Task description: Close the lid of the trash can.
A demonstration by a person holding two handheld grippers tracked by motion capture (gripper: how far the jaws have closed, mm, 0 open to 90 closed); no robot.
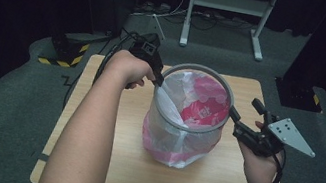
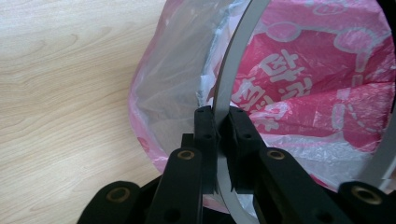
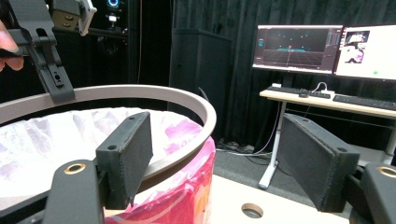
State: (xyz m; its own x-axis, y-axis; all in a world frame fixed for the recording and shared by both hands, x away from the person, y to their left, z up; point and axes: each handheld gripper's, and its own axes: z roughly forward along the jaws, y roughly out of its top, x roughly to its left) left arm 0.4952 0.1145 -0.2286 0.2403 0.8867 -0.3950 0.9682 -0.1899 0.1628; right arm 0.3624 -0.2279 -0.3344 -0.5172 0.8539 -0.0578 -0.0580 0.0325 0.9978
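while left gripper (image 2: pixel 223 122) clamps grey ring (image 1: pixel 224 89) over pink bag (image 1: pixel 162 139), right gripper (image 3: pixel 215 163) jaws apart beside ring.

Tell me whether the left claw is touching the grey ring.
Touching. In the left gripper view, the left claw has both jaws closed on the grey ring, one on each side, no gap.

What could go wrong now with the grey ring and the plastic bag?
1. Only the left claw grips the ring; the right claw is open beside it, so the ring may tilt or slip.
2. The thin bag may tear where that claw pinches it against the ring.
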